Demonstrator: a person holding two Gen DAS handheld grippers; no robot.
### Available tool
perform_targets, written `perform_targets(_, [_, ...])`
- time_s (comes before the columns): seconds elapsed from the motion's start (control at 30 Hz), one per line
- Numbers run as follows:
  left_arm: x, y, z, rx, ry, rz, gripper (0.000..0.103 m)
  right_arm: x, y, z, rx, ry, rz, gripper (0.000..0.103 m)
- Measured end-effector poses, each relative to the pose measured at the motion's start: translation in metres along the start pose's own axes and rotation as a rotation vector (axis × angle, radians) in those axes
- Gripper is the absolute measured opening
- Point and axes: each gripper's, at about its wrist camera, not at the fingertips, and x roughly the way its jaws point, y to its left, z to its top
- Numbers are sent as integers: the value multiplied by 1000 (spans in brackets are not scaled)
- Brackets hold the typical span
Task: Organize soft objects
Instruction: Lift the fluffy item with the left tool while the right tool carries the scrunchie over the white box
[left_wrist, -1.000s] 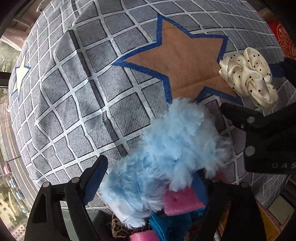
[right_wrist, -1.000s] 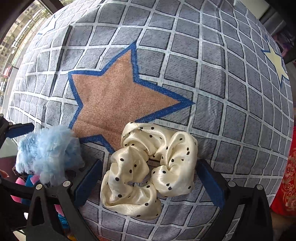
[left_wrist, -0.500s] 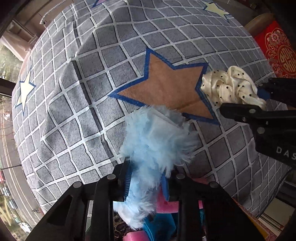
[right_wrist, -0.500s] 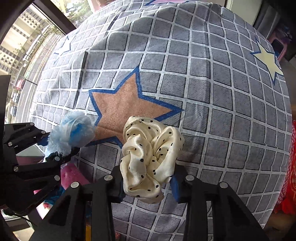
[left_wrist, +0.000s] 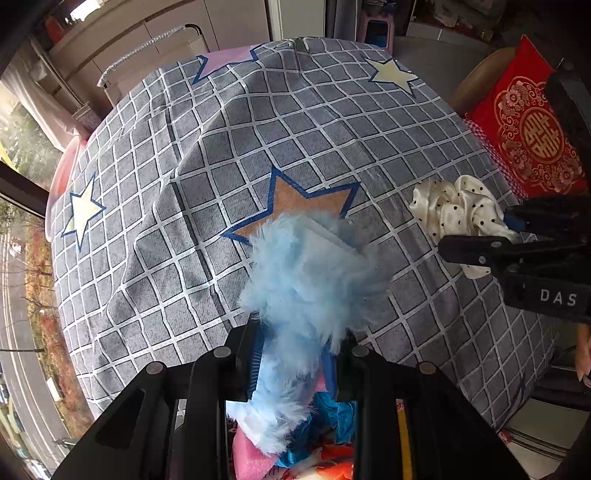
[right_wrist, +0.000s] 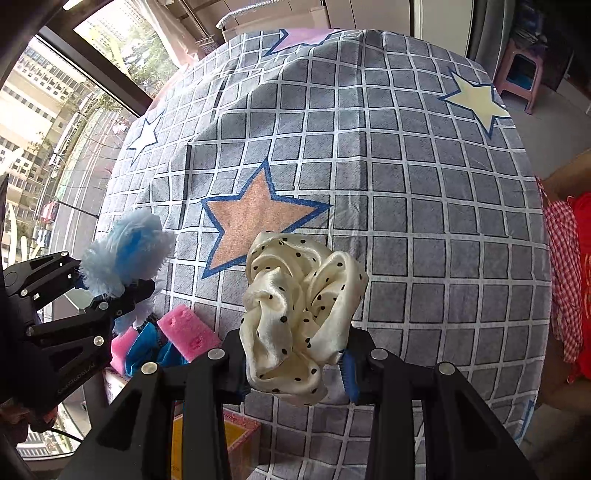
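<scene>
Hovering over the grey checked star-print cloth (left_wrist: 229, 155), my claws point steeply down: my left gripper (left_wrist: 293, 356) pinches a fluffy pale-blue scrunchie (left_wrist: 310, 273), my right gripper (right_wrist: 293, 371) clamps a crumpled cream satin polka-dot scrunchie (right_wrist: 295, 302), both aloft.

A grey checked cloth (right_wrist: 424, 206) printed with stars is spread over the table. Daylit buildings are seen through a window (right_wrist: 48, 122) at left; a pink stool (right_wrist: 521, 74) is seen upper right.
</scene>
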Motion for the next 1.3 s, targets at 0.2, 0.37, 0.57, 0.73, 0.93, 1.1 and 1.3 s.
perform_targets(0.2, [-33,4,-39,-44,-24,-7,30,-30,21,-21,-2,-28,34,39])
perform_targets(0.37, [-59,5,-77,-65,-50,-24,30,-53,45,-51,1,-39,59,39])
perform_targets(0.57, [-89,7,-124,-91,-73,-55,30,-75,76,-94,-8,-30,52,39])
perform_targets(0.73, [-108,9,-162,-107,-88,-76,30,-89,101,-121,-5,-29,33,39])
perform_targets(0.93, [-118,13,-206,-122,-85,-98,30,-94,139,-144,-38,-17,23,39])
perform_targets(1.1, [-126,25,-237,-170,-98,-106,30,-91,175,-156,-88,0,29,39])
perform_targets(1.3, [-136,48,-267,-234,-127,-78,30,-81,223,-165,-177,27,47,39])
